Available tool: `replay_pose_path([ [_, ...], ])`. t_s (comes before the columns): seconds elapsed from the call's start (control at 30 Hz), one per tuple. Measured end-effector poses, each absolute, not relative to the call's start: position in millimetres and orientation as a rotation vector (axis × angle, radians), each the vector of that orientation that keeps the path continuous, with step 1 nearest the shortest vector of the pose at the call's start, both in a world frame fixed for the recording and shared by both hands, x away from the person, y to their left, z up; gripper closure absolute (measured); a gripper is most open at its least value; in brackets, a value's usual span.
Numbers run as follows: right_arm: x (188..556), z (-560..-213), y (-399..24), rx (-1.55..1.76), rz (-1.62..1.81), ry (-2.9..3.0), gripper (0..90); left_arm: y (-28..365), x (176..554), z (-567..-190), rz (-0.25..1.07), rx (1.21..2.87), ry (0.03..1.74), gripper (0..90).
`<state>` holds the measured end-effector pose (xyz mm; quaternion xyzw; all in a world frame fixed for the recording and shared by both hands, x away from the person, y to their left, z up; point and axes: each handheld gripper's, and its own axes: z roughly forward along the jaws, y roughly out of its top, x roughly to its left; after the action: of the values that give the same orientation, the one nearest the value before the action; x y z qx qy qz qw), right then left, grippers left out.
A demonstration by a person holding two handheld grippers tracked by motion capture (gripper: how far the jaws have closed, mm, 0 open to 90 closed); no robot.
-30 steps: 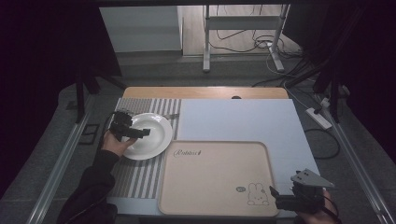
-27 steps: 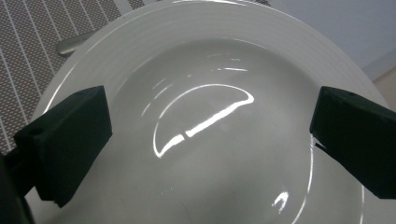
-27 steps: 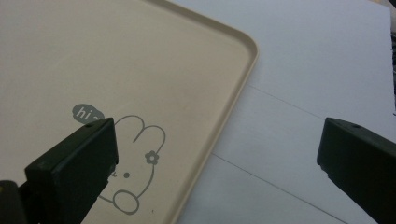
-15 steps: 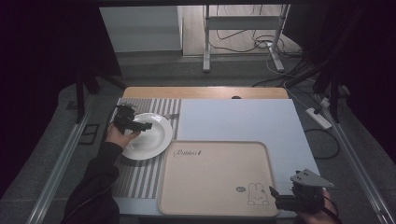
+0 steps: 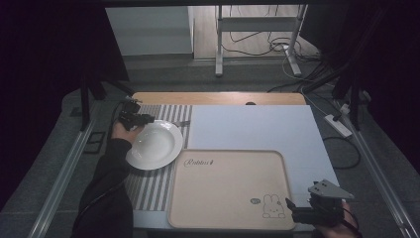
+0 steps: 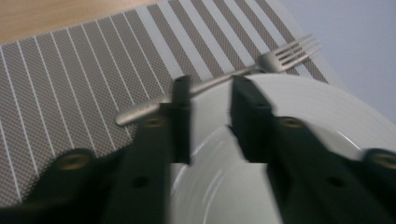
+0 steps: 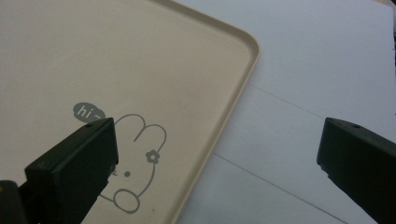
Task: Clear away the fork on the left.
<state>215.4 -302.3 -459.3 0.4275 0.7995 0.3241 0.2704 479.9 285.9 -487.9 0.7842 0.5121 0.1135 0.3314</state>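
Observation:
A white plate (image 5: 153,145) lies on a striped placemat (image 5: 148,188) at the table's left. A metal fork (image 5: 181,123) rests just beyond the plate's far rim. My left gripper (image 5: 148,119) hovers at that far-left rim. In the left gripper view its jaws (image 6: 210,88) have just been closing and stand a narrow gap apart over the plate (image 6: 303,121). Nothing is pinched between them, and the fork (image 6: 280,58) runs just past their tips. My right gripper (image 5: 289,208) rests open at the front right corner of a beige tray (image 5: 228,193), and its jaws (image 7: 217,135) straddle the tray's edge (image 7: 247,79).
A pale blue mat (image 5: 247,126) covers the table's middle and right, under the tray with a rabbit drawing (image 5: 272,206). A wooden strip (image 5: 218,97) runs along the far edge. Metal rails flank the table on both sides.
My left hand has moved away from the person, toward the plate's far rim and the fork, and its jaws have narrowed from wide apart. The right gripper has kept still.

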Motion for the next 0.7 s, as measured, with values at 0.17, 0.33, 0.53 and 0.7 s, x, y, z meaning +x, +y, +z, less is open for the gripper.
replay_pose_path([
  [0.17,215,-459,-302,1.151,0.872,2.155,0.0,286,495,-491,0.31,2.09,1.379,89.1],
  [0.33,216,-459,-302,1.153,0.873,2.156,0.0,287,512,-500,0.312,2.132,1.437,89.1],
  [0.53,216,-459,-303,1.154,0.874,2.156,0.0,289,526,-510,0.302,2.156,1.507,89.1],
  [0.7,216,-459,-302,1.154,0.871,2.164,0.0,293,535,-518,0.293,2.175,1.553,88.9],
])
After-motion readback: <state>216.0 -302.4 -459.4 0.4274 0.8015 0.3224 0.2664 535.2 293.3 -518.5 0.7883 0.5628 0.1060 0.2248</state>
